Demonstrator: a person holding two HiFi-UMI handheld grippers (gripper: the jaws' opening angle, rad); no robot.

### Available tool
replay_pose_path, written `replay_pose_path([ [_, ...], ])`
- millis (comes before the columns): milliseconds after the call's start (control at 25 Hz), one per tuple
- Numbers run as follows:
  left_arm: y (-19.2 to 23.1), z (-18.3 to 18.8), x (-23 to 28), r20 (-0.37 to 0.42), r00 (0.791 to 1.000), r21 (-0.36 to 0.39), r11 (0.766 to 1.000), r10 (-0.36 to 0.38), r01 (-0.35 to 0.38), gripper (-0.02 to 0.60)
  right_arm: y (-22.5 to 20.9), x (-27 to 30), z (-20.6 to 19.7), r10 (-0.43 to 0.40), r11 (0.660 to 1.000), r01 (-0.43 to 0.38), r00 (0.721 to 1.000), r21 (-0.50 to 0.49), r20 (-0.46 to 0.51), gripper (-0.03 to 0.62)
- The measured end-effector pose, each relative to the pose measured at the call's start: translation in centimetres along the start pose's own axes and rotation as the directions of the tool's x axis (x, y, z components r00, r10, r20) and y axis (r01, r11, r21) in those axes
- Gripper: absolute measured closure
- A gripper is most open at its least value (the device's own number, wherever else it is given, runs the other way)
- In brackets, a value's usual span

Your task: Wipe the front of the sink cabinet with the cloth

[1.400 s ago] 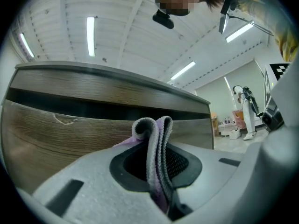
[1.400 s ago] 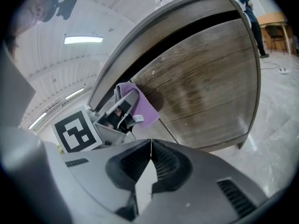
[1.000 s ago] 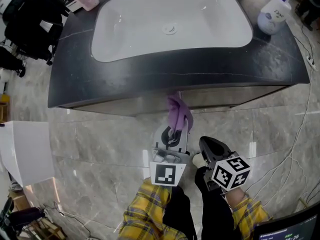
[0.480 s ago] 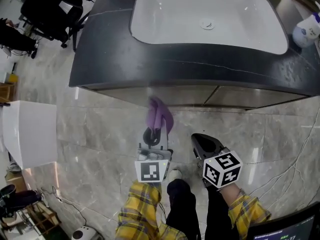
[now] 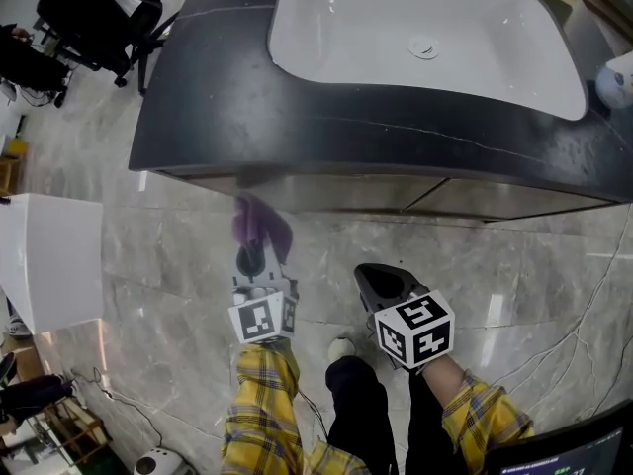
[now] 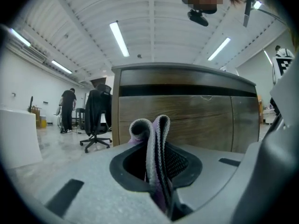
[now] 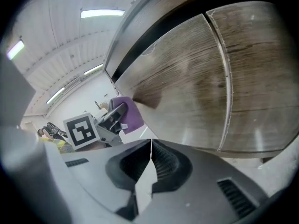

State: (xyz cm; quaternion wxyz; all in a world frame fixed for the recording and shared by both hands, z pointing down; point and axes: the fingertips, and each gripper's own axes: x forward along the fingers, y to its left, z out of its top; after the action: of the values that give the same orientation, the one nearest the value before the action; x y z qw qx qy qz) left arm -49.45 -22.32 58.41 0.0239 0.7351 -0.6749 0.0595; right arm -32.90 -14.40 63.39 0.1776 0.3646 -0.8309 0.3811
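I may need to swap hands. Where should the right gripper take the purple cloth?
Probably the purple cloth by its folded end, free beyond the left gripper; come in from the right, since the rest is pinched.

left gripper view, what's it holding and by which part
The left gripper holds the purple cloth, pinched at a folded bunch of it. A looped fold sticks out past the fingers. The right gripper is shut on nothing.

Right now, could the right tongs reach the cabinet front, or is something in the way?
Probably yes: the right tongs, shut and empty, face the cabinet front with nothing between; the cloth in the left tongs is off to the side.
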Motion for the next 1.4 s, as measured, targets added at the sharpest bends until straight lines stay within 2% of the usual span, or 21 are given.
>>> replay_pose_path([
  [120, 1.2, -1.6, 1.0, -0.019, 0.999, -0.035, 0.998, 0.048, -0.048, 0.540, 0.0, 0.0, -0.4, 0.015, 1.000, -0.015, 1.000, 0.000, -0.004, 0.588],
  [240, 1.2, -2.8, 1.9, -0.039, 0.998, -0.031, 0.998, 0.046, -0.047, 0.540, 0.2, 0.0, -0.3, 0.036, 0.999, -0.036, 0.999, -0.002, 0.009, 0.588],
  [520, -3.4, -3.3, 3.5, -0.023, 0.999, -0.034, 0.998, -0.045, 0.044, 0.540, -1.2, -0.5, -0.5, 0.028, 1.000, -0.029, 0.999, 0.013, 0.030, 0.588],
  [720, -8.0, -2.7, 3.4, -0.007, 0.992, -0.029, 0.991, -0.128, 0.128, 0.540, -1.8, -1.5, -1.1, 0.012, 0.999, -0.013, 0.999, 0.036, 0.034, 0.588],
  [960, -14.1, -2.5, 2.9, 0.001, 0.965, 0.024, 0.964, -0.264, 0.263, 0.540, -2.7, -3.0, -2.0, -0.001, 0.998, -0.002, 0.998, 0.061, 0.057, 0.588],
  [1200, -19.4, -2.9, 3.0, 0.010, 0.938, 0.041, 0.937, -0.348, 0.347, 0.540, -5.2, -5.0, -3.5, -0.047, 0.994, 0.039, 0.996, 0.104, 0.080, 0.588],
  [1400, -24.5, -3.6, 3.1, 0.018, 0.908, 0.022, 0.908, -0.419, 0.419, 0.540, -7.8, -7.2, -4.6, -0.094, 0.987, 0.080, 0.991, 0.141, 0.094, 0.588],
])
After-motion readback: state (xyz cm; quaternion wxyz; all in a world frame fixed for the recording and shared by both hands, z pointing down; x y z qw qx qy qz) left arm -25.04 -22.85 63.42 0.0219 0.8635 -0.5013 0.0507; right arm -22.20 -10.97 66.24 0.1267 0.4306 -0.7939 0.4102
